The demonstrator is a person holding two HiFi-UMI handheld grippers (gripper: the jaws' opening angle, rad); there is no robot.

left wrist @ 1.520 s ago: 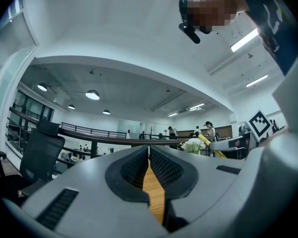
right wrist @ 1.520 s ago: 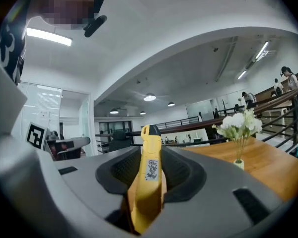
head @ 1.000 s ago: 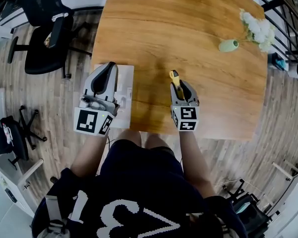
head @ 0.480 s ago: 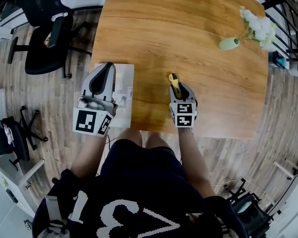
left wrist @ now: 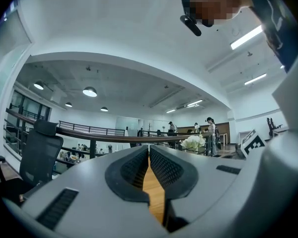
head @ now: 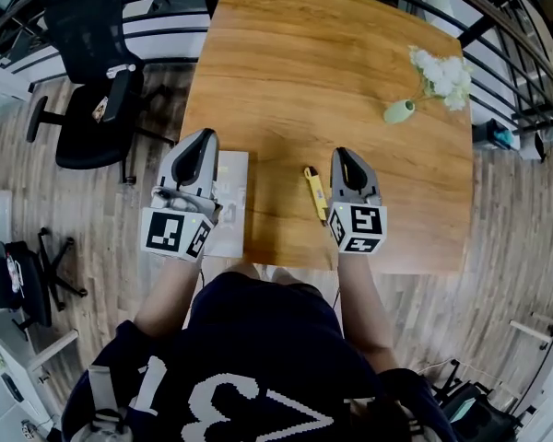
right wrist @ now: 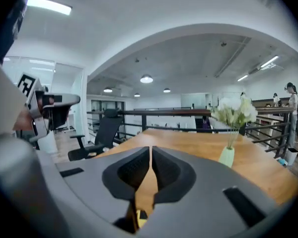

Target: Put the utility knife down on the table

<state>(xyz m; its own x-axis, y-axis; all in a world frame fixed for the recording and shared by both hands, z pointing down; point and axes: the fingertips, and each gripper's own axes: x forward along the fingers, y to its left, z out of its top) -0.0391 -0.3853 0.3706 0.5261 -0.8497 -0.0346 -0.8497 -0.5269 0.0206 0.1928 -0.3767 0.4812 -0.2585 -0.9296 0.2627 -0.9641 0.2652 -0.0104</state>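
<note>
The yellow utility knife point(head: 314, 194) lies flat on the wooden table point(head: 332, 72) near its front edge, its length pointing away from me. My right gripper point(head: 343, 155) hovers just right of the knife, apart from it, its jaws closing to shut with nothing between them. In the right gripper view point(right wrist: 151, 150) a bit of the yellow knife point(right wrist: 139, 215) shows low beneath the jaws. My left gripper point(head: 203, 137) is held over the table's left edge, shut and empty; the left gripper view point(left wrist: 149, 150) shows only tabletop past it.
A white sheet point(head: 230, 212) lies at the table's left front corner under the left gripper. A pale green vase point(head: 398, 110) with white flowers lies at the back right. A black office chair point(head: 92, 109) stands left of the table. Railings run behind.
The right gripper let go of the knife, rose and shifted right, and its jaws came together. The knife now lies on the table. The left gripper rose a little.
</note>
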